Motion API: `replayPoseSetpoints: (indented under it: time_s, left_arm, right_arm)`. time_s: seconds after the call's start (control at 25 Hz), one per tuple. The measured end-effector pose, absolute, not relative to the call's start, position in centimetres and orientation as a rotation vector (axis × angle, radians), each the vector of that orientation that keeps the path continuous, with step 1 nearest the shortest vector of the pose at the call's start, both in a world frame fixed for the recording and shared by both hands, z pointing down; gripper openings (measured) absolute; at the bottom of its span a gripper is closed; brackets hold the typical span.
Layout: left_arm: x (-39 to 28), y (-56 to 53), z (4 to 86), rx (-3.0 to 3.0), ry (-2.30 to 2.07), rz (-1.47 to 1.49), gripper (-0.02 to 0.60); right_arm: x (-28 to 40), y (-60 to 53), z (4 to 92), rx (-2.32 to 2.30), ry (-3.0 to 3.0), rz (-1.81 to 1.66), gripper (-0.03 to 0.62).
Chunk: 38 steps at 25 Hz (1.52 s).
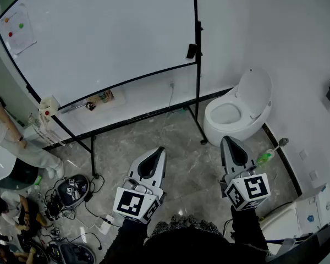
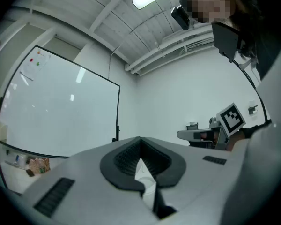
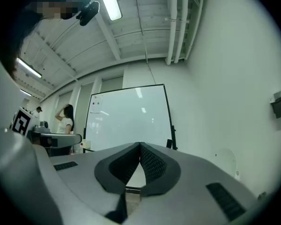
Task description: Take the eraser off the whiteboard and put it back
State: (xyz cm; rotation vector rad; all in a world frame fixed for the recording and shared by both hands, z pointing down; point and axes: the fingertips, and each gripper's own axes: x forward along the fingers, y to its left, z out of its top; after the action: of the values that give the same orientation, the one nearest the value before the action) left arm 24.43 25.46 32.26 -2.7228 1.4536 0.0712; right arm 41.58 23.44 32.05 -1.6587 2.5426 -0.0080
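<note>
The whiteboard stands on its frame ahead of me. A small black eraser clings to its right edge, and in the right gripper view the eraser shows beside the board's frame. My left gripper and right gripper are held level side by side, well short of the board, over the floor. In the left gripper view the left gripper has its jaws closed tip to tip with nothing between them. The right gripper is likewise shut and empty.
A white toilet stands right of the board's foot, with a green bottle beside it. The board's ledge holds small items. A person is at the left, with cables and devices on the floor.
</note>
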Motion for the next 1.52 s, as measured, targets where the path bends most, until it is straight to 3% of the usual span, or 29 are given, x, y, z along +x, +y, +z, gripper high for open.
replayPoseSetpoints:
  time_s: [0.84,1.52]
  left_arm:
    - [26.6,22.8,33.7,-2.679,1.541,0.006,0.002]
    - [21.2,5.1,34.8,-2.769,1.426,0.037,0.002]
  right_arm:
    - [42.7,19.7,34.5,-1.599,2.654,-0.022,0.009]
    - [34.8,2.7,34.7,-1.651,2.656,-0.006,0.008]
